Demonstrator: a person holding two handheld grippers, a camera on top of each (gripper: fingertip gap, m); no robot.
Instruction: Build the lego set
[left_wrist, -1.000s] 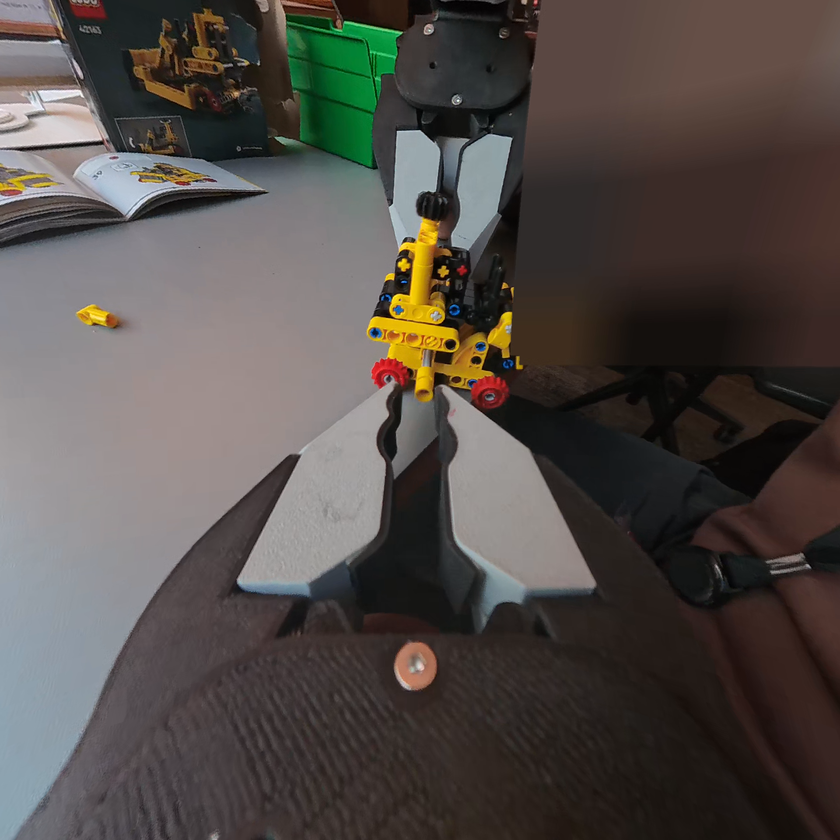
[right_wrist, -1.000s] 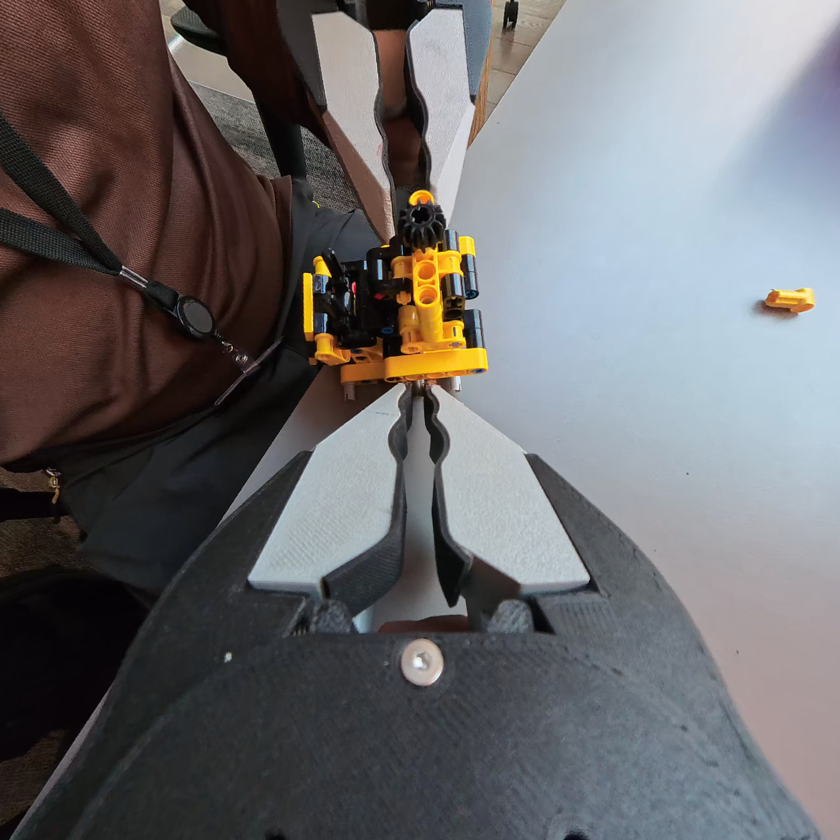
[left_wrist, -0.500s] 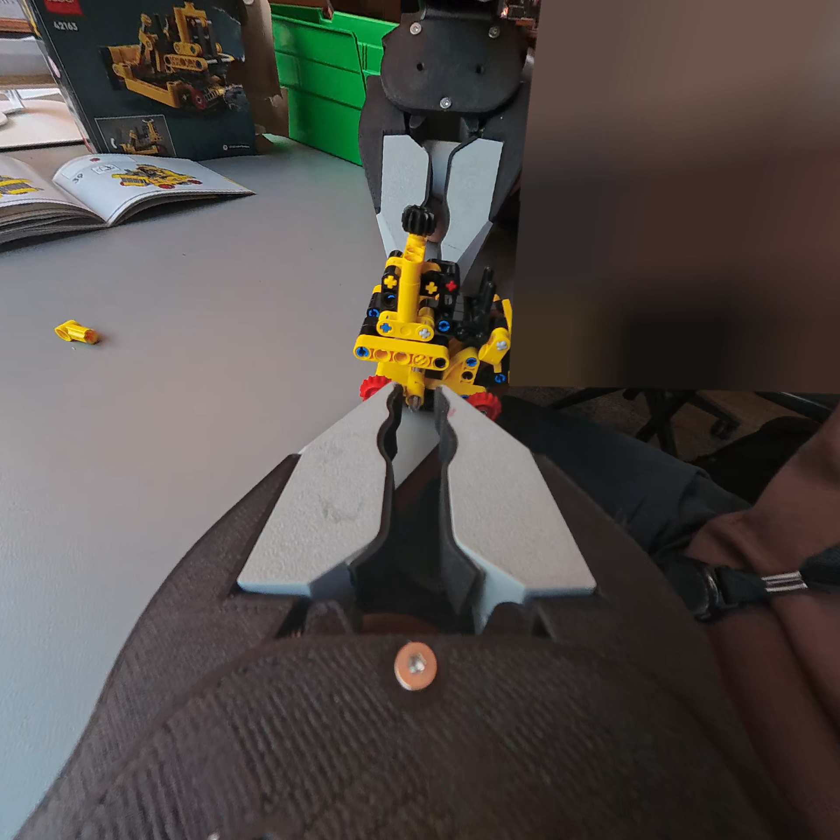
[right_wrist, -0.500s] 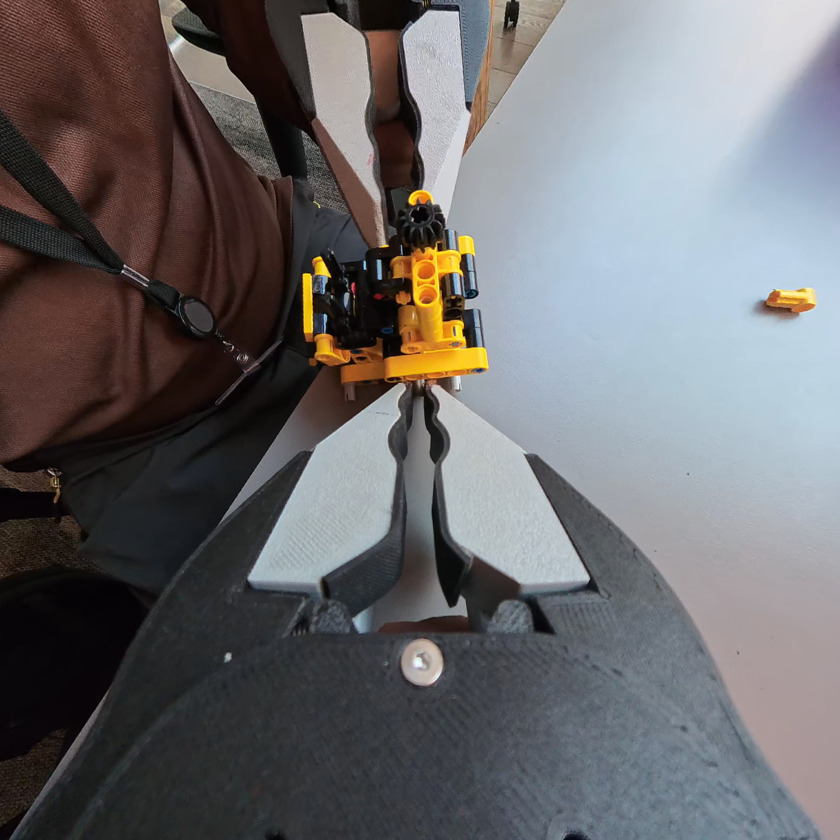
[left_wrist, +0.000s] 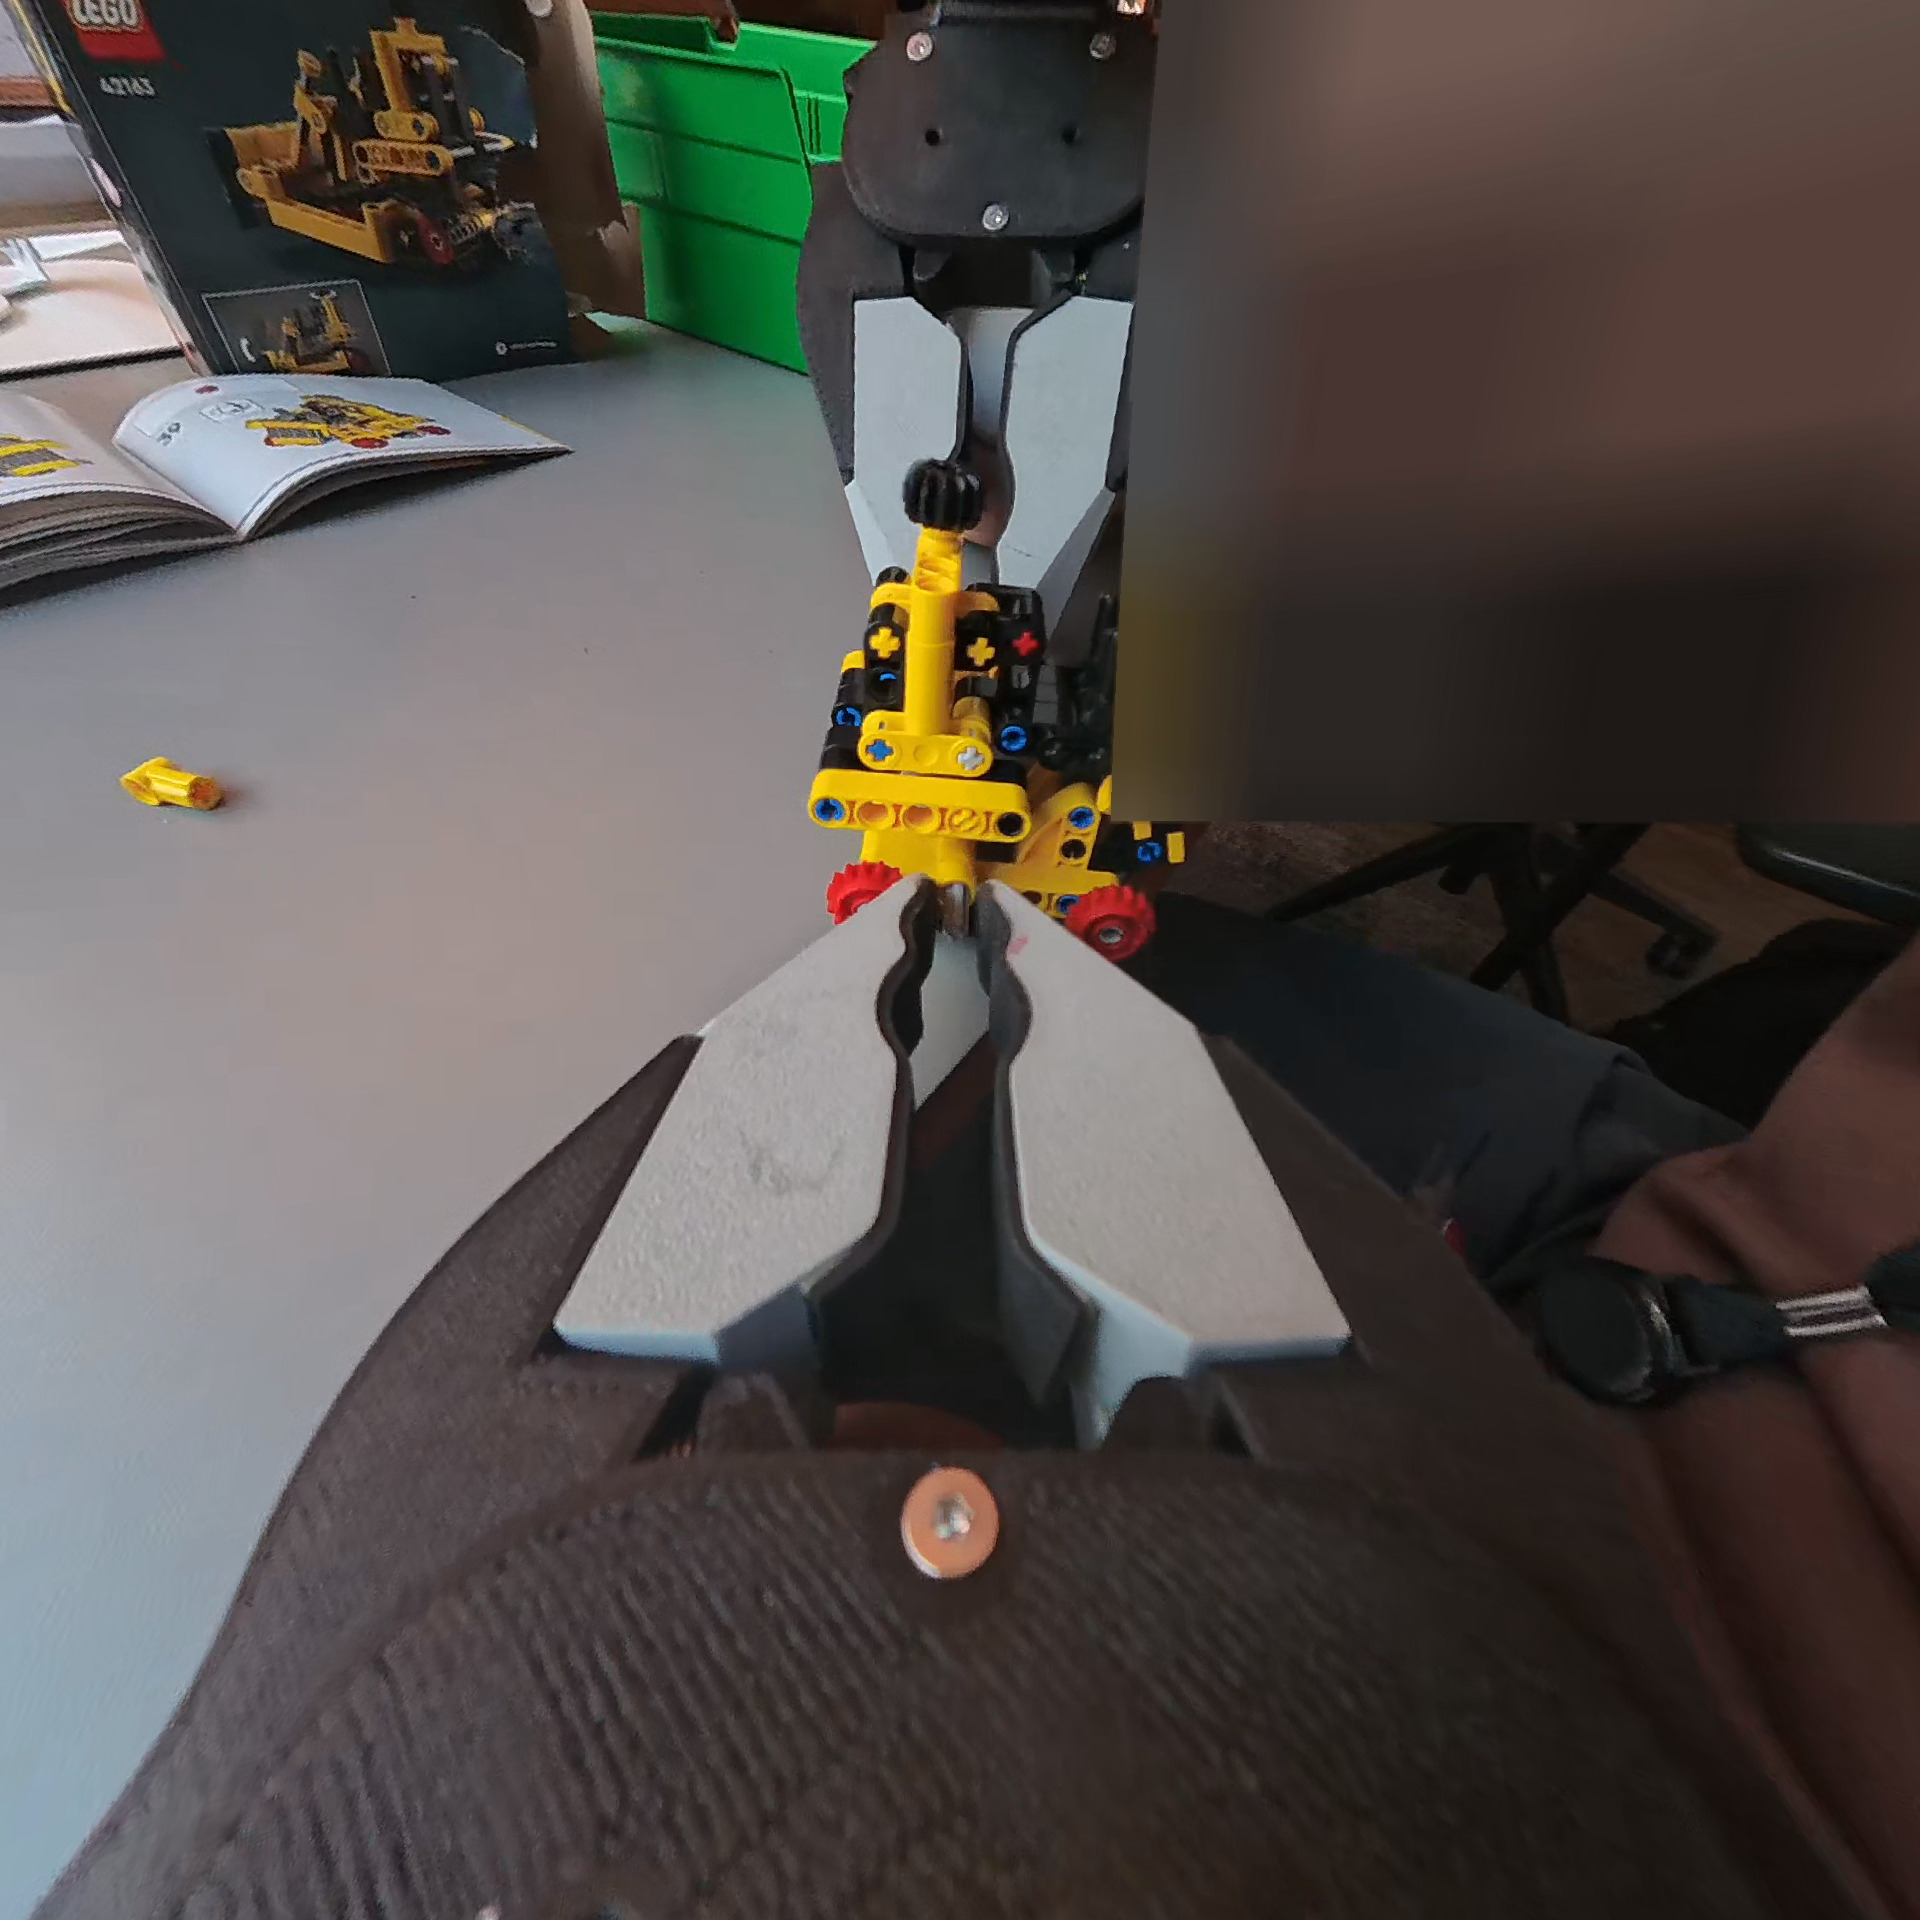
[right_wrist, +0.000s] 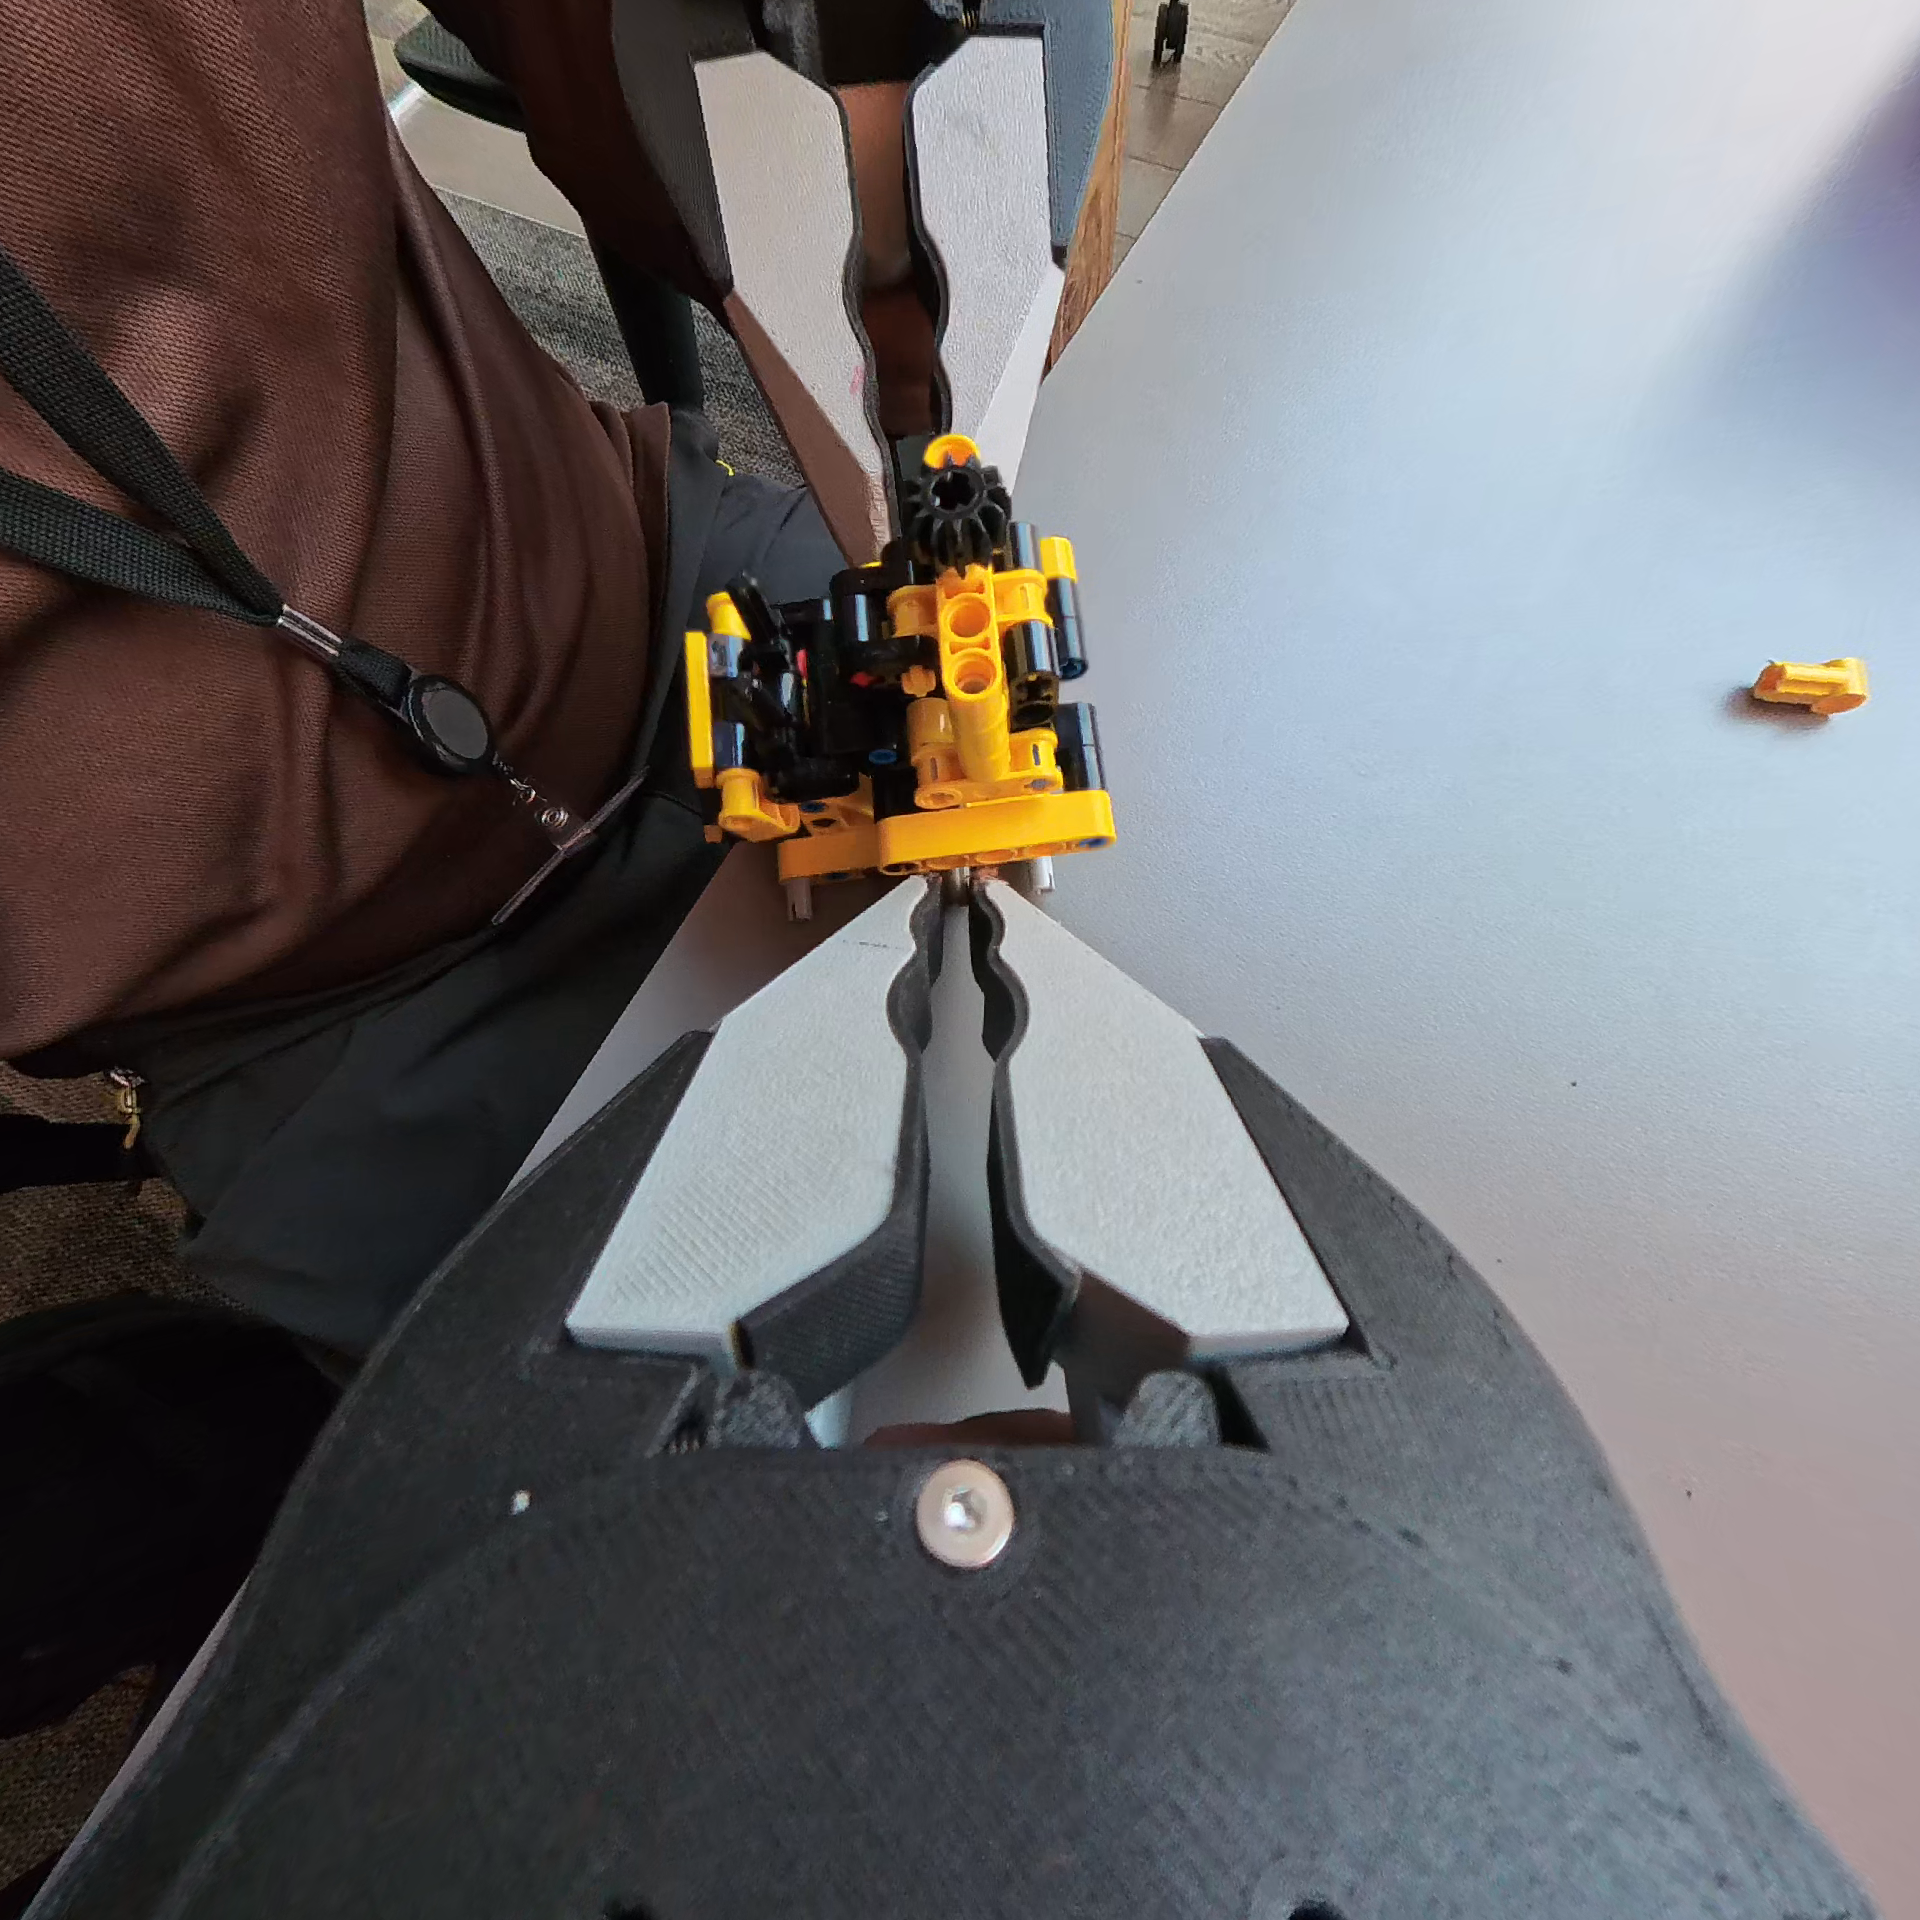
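The yellow and black lego model (left_wrist: 940, 727), with red wheels and a black gear (left_wrist: 938, 491) on top of a yellow rod, is held between both grippers over the table's edge. My left gripper (left_wrist: 953, 902) is shut on a grey axle end at the model's near side. My right gripper (right_wrist: 957, 891) is shut on a grey axle of the model (right_wrist: 935, 717) from the opposite side. Each gripper shows behind the model in the other's view: the right one in the left wrist view (left_wrist: 987, 416), the left one in the right wrist view (right_wrist: 894, 312).
A loose yellow piece (left_wrist: 171, 784) lies on the grey table (left_wrist: 416, 987), also shown in the right wrist view (right_wrist: 1810, 686). An open instruction booklet (left_wrist: 260, 457), the set's box (left_wrist: 343, 177) and a green bin (left_wrist: 727, 187) stand at the back. A person's brown shirt with lanyard (right_wrist: 260, 520) is close by. My hands' fingertips stand some 5 cm from each other.
My left gripper has moved up to the model and narrowed its fingers onto the grey axle end. The right gripper has kept its hold; the model has hardly moved.
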